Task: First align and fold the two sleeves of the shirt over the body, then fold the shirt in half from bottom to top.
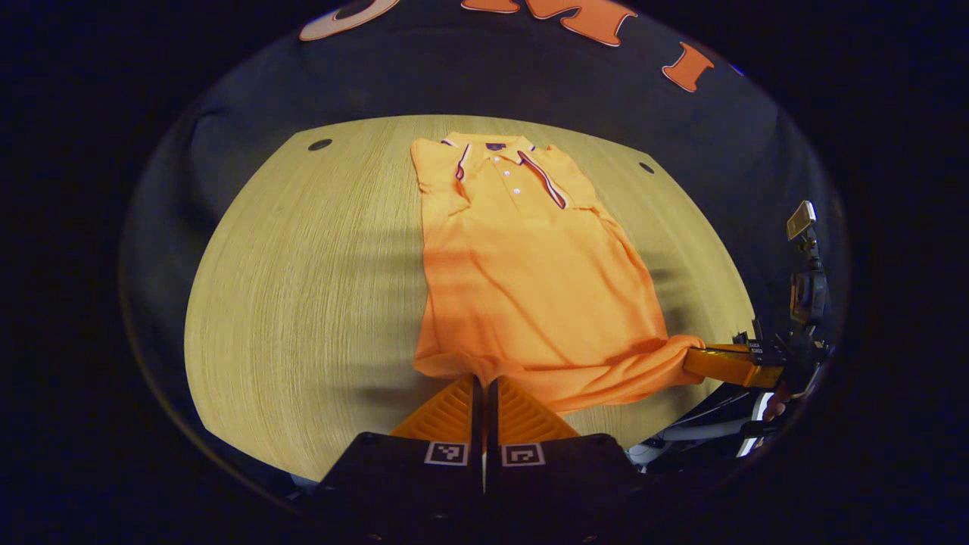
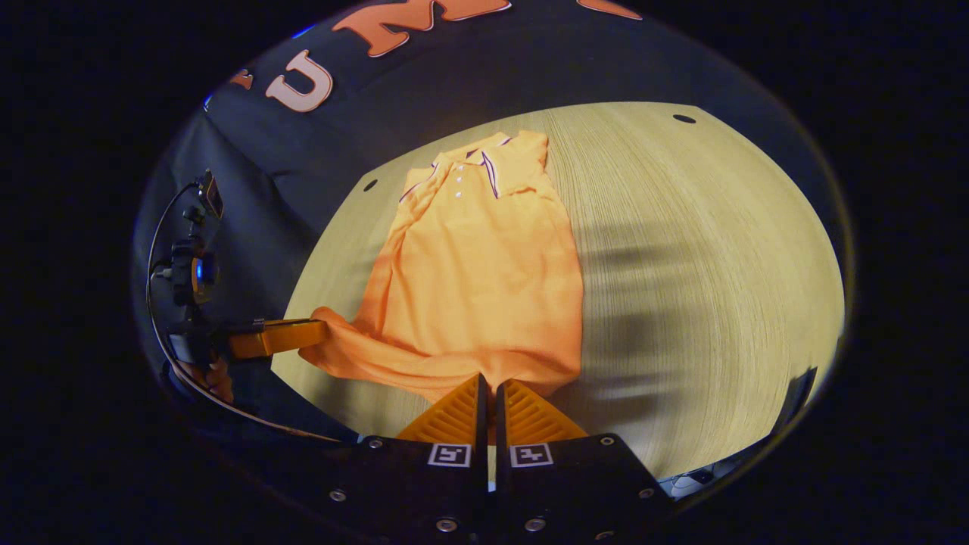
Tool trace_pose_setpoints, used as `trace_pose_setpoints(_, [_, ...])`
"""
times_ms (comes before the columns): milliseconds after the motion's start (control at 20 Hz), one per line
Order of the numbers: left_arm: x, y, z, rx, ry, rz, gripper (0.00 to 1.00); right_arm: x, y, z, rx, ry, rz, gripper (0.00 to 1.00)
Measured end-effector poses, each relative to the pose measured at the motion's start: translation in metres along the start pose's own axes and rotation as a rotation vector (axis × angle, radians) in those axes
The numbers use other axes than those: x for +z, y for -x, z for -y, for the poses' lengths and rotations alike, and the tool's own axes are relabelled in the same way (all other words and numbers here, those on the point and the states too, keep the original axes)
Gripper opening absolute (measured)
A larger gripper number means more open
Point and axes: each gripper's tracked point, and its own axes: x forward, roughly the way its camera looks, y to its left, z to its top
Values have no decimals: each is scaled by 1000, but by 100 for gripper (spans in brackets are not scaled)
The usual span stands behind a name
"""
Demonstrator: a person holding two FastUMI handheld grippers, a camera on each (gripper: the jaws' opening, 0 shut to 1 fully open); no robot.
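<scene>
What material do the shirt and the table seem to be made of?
Shirt: soft knit cloth, likely cotton piqué, matte. It drapes and wrinkles, and a fine weave texture shows near the hem.
Table: wood or wood-look laminate, pale and smooth, slightly satin. Fine straight grain lines run across it; the pictures cannot settle whether it is solid wood.

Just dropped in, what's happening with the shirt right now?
A person is folding an orange polo shirt on the wooden table, using handheld tongs in each hand. Both sleeves already lie folded over the body. The left tongs and the right tongs are each shut on the shirt's bottom hem, one at each corner, with the hem bunched and slightly lifted there. The collar sits at the far end, so the bottom-to-top fold seems about to start.
</scene>
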Motion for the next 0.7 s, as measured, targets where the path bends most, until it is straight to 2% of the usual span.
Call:
trace_pose_setpoints(250, [61,-8,-5,-6,-41,61,2,62,-1,5,-23,11,58,5])
trace_pose_setpoints(700, [175,-41,-29,-18,-48,135,2,161,-37,11,-104,44,110,5])
